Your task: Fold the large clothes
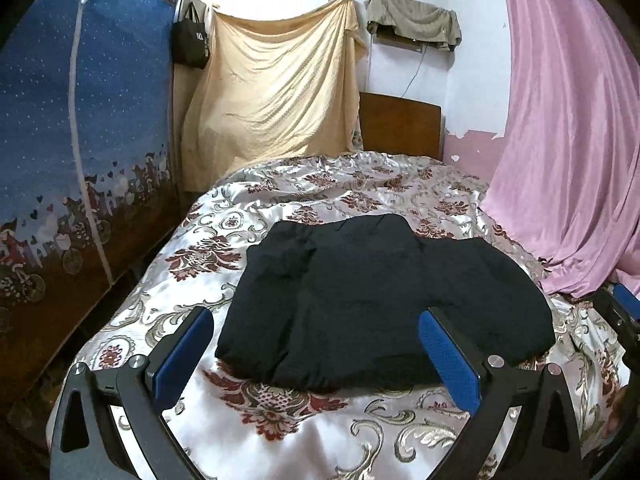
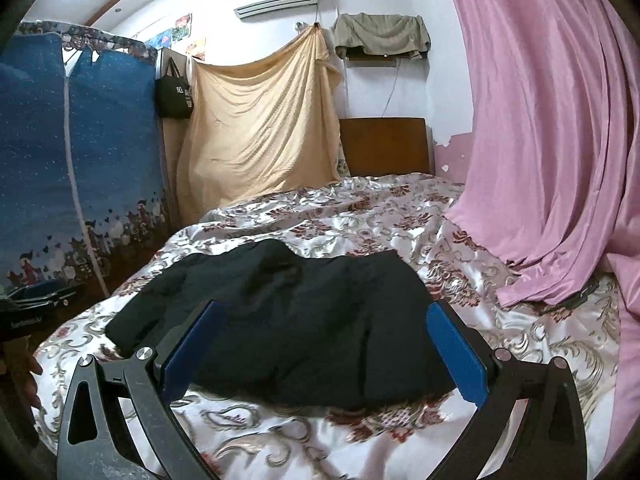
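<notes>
A large black garment (image 1: 372, 304) lies folded into a thick bundle on the floral satin bedspread (image 1: 288, 432). It also shows in the right wrist view (image 2: 304, 328). My left gripper (image 1: 316, 332) is open and empty, held just before the garment's near edge. My right gripper (image 2: 326, 324) is open and empty, its blue pads (image 2: 456, 352) spread on either side of the garment's near part. The right gripper shows at the right edge of the left wrist view (image 1: 624, 312). The left gripper shows at the left edge of the right wrist view (image 2: 36, 308).
A pink curtain (image 1: 568, 140) hangs along the bed's right side and drapes onto it. A blue fabric wardrobe (image 1: 80, 140) stands on the left. A beige sheet (image 1: 272, 88) and a wooden headboard (image 1: 400, 124) stand at the far end.
</notes>
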`<state>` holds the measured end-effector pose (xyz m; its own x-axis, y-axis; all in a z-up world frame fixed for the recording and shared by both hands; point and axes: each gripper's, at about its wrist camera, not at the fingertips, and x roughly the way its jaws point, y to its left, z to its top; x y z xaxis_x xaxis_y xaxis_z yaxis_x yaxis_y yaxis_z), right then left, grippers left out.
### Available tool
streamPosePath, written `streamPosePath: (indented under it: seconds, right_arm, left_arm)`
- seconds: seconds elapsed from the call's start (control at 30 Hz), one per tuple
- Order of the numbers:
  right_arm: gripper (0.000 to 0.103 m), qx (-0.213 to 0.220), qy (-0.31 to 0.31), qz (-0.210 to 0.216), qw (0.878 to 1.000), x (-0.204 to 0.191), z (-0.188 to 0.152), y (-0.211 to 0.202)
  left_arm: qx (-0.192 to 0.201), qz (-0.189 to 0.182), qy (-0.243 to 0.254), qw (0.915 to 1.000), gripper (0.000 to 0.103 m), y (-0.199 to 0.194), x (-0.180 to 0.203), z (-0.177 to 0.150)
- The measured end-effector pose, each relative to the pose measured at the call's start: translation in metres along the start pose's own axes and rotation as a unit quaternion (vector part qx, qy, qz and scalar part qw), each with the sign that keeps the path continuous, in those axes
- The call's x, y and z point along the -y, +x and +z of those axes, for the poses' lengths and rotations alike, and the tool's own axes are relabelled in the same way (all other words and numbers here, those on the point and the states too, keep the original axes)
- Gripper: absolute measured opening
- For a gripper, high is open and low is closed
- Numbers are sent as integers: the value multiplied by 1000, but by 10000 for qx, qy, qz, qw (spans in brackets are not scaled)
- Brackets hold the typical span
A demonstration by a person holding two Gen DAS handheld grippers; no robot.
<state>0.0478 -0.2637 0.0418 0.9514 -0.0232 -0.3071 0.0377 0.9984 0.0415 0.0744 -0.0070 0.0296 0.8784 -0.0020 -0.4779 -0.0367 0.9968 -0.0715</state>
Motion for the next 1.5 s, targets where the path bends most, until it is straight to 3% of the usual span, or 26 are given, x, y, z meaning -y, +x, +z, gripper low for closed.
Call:
streamPosePath:
  seconds: [0.93, 1.5]
  right_arm:
    - [101, -198, -258, 170, 9993, -35, -50, -45]
    - [101, -368, -186, 76, 9991, -30, -65, -45]
  left_arm:
    - [563, 155, 191, 9981, 103, -56, -2, -61]
    - [566, 64, 216, 9981, 103, -59, 1, -71]
